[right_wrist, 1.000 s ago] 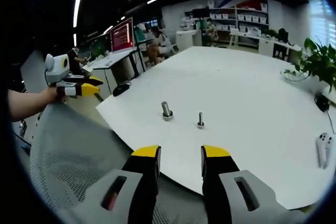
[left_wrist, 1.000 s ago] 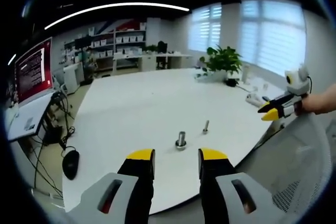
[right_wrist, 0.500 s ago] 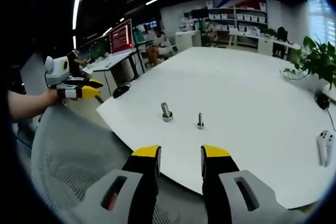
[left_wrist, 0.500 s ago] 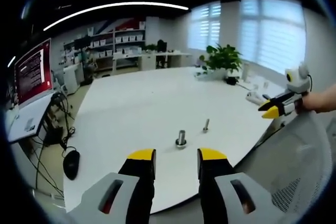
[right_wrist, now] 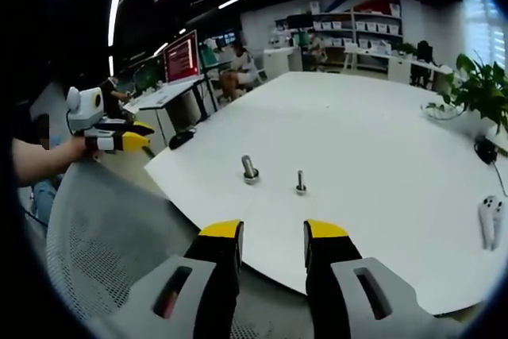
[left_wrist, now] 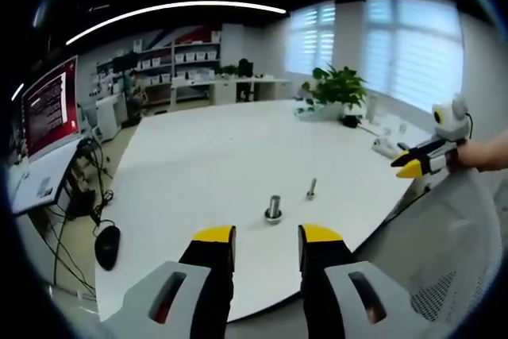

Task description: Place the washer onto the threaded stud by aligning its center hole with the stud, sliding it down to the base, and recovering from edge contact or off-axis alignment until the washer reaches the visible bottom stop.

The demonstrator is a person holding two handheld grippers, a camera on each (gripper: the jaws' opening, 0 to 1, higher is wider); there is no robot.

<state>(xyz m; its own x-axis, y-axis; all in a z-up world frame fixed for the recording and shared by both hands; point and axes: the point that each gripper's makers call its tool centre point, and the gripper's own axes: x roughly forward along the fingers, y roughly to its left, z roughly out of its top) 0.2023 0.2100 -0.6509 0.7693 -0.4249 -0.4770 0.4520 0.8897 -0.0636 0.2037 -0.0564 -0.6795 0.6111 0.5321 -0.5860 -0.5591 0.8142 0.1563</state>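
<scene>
No label or writing here is readable; the red monitor (left_wrist: 51, 105) at the left edge is too blurred. You face a wide white desk (left_wrist: 206, 156) in an office with shelves, blinds and a potted plant (left_wrist: 337, 89). Your left gripper (left_wrist: 263, 236) sits low in frame, jaws narrowly parted and empty; the right gripper (right_wrist: 272, 233) likewise. The threaded stud (left_wrist: 274, 209) stands just above your left gripper, a thinner bolt (left_wrist: 311, 189) to its right. The washer cannot be made out.

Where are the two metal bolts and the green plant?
thick bolt (left_wrist: 274, 209), left gripper view, on its shaft
thin bolt (left_wrist: 312, 190), left gripper view, on its shaft
plant (left_wrist: 337, 89), left gripper view, on its leaves
</scene>
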